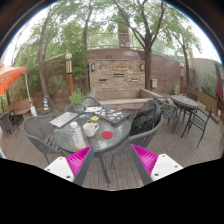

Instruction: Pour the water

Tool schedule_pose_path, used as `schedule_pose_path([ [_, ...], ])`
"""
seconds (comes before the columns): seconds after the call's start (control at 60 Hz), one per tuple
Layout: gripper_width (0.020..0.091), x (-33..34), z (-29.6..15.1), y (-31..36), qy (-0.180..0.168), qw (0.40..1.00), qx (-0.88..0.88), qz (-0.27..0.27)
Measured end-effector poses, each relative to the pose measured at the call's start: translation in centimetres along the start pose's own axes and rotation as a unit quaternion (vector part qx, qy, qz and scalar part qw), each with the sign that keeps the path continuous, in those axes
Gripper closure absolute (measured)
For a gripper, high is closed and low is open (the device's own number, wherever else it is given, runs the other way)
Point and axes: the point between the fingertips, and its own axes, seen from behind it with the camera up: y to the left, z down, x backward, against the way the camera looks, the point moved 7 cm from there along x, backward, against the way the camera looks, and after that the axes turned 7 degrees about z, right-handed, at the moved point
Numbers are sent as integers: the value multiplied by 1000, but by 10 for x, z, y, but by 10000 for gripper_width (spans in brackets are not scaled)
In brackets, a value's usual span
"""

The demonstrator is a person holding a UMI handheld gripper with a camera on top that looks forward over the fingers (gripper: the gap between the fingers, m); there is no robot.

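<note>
Gripper [112,160] is held well back from the round glass-top patio table [118,130], aimed at it across the wooden deck boards [30,150]. Jaws stand wide apart, magenta pads [79,160] facing inward, with nothing between them and nothing gripped.

On the table: a white ceramic mug [90,128] sits near the front edge, closest of the items to the fingers, just ahead and between them. A small white cup-like thing [100,118] is just behind the mug; can't tell exactly what it is. A flat pale rectangular tray or book [63,119] lies toward the table's left edge. A flat dark item with coloured patches [116,116] lies toward the right side, detail too small to read. A potted green plant [77,98] stands at the far left edge.

Dark metal mesh chairs [146,122] surround the table. A second dark patio table set [186,104] stands off right. Stone wall with outdoor fireplace [117,72] behind, trees above.
</note>
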Motion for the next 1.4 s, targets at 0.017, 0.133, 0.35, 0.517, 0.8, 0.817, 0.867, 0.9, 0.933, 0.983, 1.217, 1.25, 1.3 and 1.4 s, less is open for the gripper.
schedule_pose_path([
  [0.017,273,-11,0,2,0,1000,-1,0],
  [0.133,272,0,5,11,-4,1000,-3,20],
  [0.35,266,21,17,64,-3,999,1,47],
  [0.517,263,29,27,115,4,999,10,51],
  [0.8,262,-91,70,196,-13,1000,9,14],
  [0.817,261,-101,72,202,-14,1000,8,10],
  [0.867,262,-134,74,217,-26,1000,6,2],
  [0.9,263,-155,75,224,-33,999,4,2],
  [0.933,263,-175,77,231,-38,999,4,1],
  [0.983,262,-200,77,242,-44,999,4,2],
  [1.217,260,-293,68,251,-79,997,6,22],
  [1.25,259,-301,62,252,-90,996,1,23],
  [1.3,281,-312,58,258,-101,995,3,20],
  [1.4,495,-323,59,262,-118,992,38,26],
])
